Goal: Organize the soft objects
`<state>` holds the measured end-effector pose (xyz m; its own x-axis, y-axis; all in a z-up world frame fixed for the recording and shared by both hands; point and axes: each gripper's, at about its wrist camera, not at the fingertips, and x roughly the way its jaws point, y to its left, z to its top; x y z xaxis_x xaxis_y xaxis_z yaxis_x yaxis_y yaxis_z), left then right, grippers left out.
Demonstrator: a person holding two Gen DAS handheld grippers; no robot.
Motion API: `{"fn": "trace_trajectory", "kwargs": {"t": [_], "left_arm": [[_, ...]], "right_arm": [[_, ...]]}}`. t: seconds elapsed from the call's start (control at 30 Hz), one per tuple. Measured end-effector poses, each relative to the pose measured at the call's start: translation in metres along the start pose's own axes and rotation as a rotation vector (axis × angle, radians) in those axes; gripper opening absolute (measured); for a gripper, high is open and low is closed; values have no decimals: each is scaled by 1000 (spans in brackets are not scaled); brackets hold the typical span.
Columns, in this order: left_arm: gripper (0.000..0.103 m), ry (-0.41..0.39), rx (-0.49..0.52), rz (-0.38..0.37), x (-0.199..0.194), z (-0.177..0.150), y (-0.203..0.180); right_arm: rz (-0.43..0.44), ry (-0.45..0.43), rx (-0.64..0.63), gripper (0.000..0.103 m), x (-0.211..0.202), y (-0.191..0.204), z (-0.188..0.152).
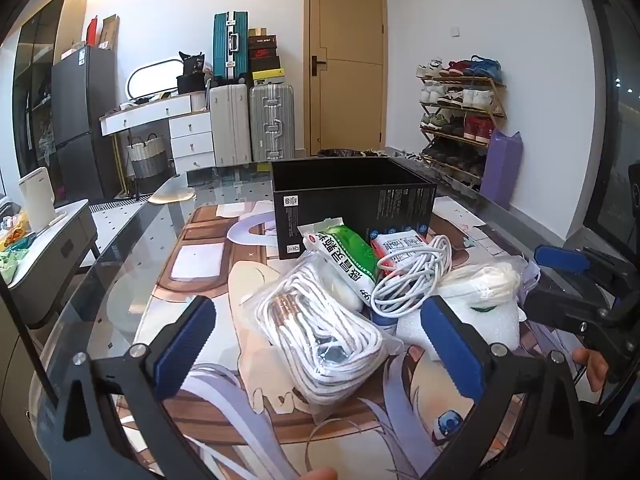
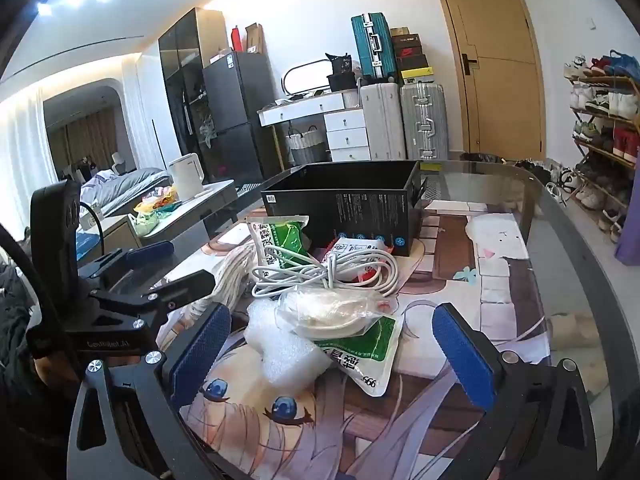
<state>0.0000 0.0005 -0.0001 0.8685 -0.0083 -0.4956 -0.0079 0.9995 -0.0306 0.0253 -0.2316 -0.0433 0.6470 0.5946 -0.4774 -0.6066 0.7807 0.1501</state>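
A pile of soft items lies on the glass table in front of an open black box [image 1: 352, 204] [image 2: 344, 204]. A clear bag of white rope [image 1: 324, 332] is nearest my left gripper [image 1: 316, 344], which is open with the bag between its blue pads. Behind it lie a green-and-white packet [image 1: 344, 256] [image 2: 280, 248], a coiled white cable [image 1: 412, 280] [image 2: 328, 272] and white foam wrap [image 1: 476, 300] [image 2: 280, 344]. My right gripper [image 2: 332, 356] is open, facing a clear bag of white stuff [image 2: 328, 312] on another green packet [image 2: 368, 356].
An anime-print mat [image 1: 224, 280] covers the table. The right gripper shows at the right of the left wrist view [image 1: 592, 304]; the left gripper shows at the left of the right wrist view [image 2: 160, 280]. A side table with a kettle [image 2: 186, 176] stands left; suitcases, a door and a shoe rack behind.
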Motion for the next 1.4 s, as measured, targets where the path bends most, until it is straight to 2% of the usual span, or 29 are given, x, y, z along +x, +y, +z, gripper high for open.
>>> {"fn": "trace_trajectory", "kwargs": {"t": [0.43,1.4], "left_arm": [[103,-2,6,3,0,0,-1],[103,-3,-3,-3,-1,-1,0]], "right_arm": [[-7,12,-13,102,0,11,-4],[-4,13,-24,102,6,10,-4]]}}
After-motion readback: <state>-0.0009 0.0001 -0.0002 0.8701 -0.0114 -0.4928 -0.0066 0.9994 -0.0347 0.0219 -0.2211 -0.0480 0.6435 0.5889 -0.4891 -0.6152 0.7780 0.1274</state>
